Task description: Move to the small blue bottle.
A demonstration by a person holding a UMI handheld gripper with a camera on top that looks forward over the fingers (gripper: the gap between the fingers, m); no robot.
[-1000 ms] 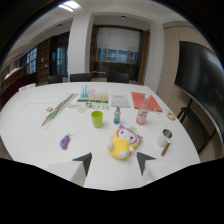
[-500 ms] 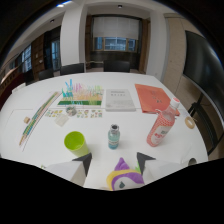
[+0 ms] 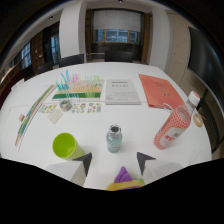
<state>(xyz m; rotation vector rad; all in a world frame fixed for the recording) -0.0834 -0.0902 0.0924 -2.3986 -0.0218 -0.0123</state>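
Hidden and unreadable parts

The toy [image 3: 123,178] between the open fingers [image 3: 84,161] shows only its purple and yellow top; the rest is cut off below. Print on the bottle [image 3: 114,139] label, the white sheet [image 3: 122,92] and the orange folder [image 3: 160,90] is too blurred to read.

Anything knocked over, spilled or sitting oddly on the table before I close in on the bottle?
Nothing stands out. The small blue bottle stands upright just ahead of the open tongs, the green cup and the red-patterned bottle are upright too, and the papers beyond lie flat. No spill shows.
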